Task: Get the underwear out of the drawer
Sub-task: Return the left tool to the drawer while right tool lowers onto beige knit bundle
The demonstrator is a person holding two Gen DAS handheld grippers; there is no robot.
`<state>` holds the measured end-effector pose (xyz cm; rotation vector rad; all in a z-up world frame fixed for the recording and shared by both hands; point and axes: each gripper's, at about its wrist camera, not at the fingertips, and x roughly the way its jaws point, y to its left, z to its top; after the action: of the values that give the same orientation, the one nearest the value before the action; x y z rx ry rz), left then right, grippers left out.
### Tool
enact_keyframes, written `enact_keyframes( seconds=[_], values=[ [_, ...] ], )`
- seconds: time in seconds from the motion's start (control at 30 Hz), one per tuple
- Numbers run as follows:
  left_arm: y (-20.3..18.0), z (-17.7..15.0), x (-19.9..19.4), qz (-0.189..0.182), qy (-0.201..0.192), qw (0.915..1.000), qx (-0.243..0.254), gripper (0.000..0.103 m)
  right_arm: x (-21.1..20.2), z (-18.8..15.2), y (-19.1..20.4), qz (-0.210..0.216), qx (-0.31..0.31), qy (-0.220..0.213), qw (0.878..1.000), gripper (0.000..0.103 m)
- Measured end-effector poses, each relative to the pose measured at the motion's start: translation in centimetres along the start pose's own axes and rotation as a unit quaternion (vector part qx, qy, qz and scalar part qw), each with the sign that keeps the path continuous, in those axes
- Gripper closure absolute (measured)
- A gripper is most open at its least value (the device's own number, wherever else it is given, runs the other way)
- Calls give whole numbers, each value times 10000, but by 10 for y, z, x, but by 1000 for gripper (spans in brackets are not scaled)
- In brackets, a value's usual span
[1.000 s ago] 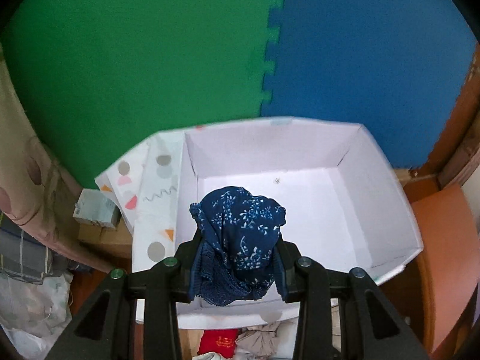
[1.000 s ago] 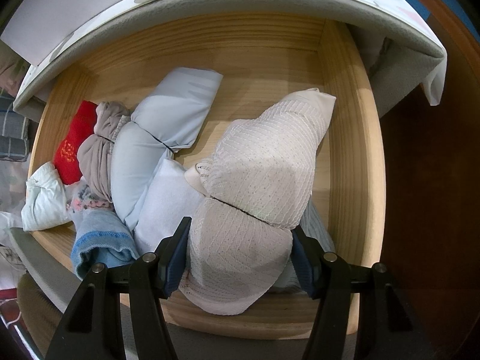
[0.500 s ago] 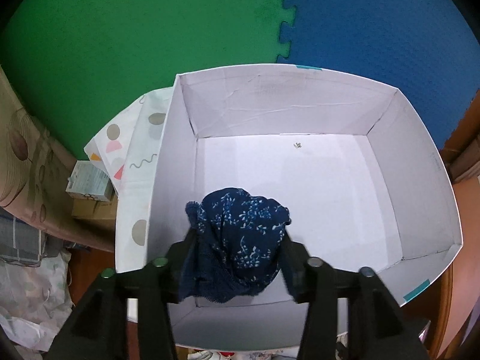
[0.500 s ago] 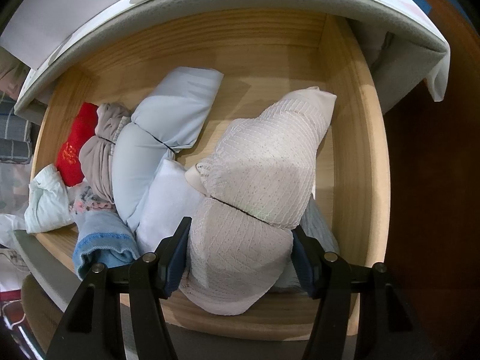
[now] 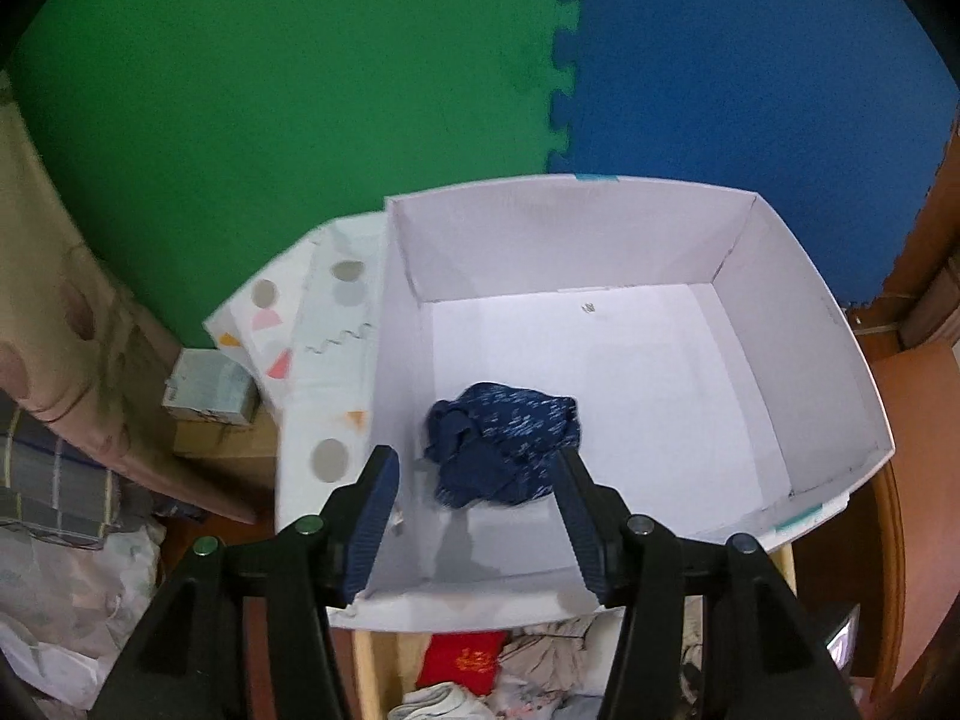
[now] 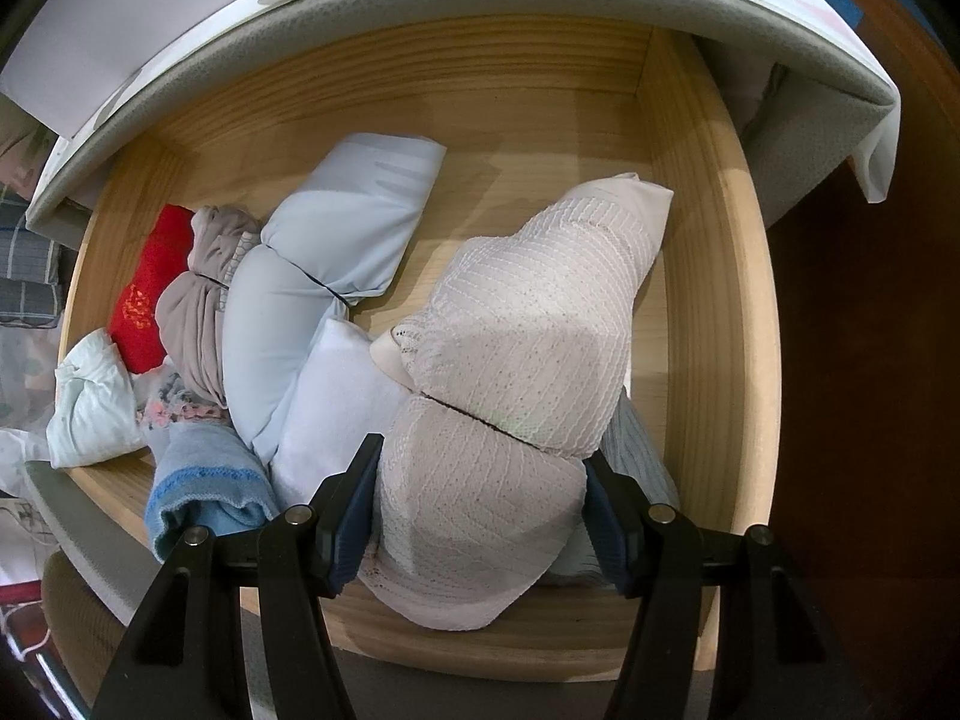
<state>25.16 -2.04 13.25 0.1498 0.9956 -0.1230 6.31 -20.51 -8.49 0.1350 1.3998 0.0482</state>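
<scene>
One navy patterned underwear item [image 5: 504, 441] is recorded as already transferred: it lies crumpled on the floor of the white box [image 5: 804, 324], toward the near left corner, and is no longer held. The left gripper [image 5: 477, 519] is seen released above it, jaws standing apart on either side with no pad touching the cloth. The box is otherwise bare inside and rests on a patterned sheet [image 5: 312, 324] above the drawer. In the wooden drawer [image 6: 702, 324] the remaining stock is listed: a pale lace-textured bundle [image 6: 516, 372] at the near right, a light blue folded roll [image 6: 324, 276] at centre, a white piece [image 6: 336, 396] just beside it, a taupe piece [image 6: 198, 312] and a red item [image 6: 147, 300] to the left, a blue-trimmed piece [image 6: 198, 480] and a pale mint piece [image 6: 90, 402] at the near left. The right gripper [image 6: 480, 516] is clenched on the near end of the lace-textured bundle, both pads pressed into its sides; the bundle is not yet lifted clear of the drawer. Progress is judged early: one piece is out, a second is grasped, and several are left to be removed.
</scene>
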Motion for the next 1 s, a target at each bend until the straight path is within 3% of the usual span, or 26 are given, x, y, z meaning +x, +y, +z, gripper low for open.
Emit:
enact_keyframes(
  seconds=[0.23, 0.5, 0.73, 1.0],
  values=[
    [20, -31, -26, -252, -58, 9997, 1, 48, 0, 1, -1, 20, 13, 17, 10000, 45],
    [45, -87, -34, -41, 2, 9998, -208, 48, 1, 0, 5, -98, -54, 22, 9999, 45],
    [55, -140, -8, 474, 319, 9976, -381, 48, 2, -1, 14, -160, -90, 24, 9998, 45],
    [45, -196, 30, 400, 630, 9960, -495, 48, 2, -2, 20, -245, -156, -10, 9996, 46]
  ],
)
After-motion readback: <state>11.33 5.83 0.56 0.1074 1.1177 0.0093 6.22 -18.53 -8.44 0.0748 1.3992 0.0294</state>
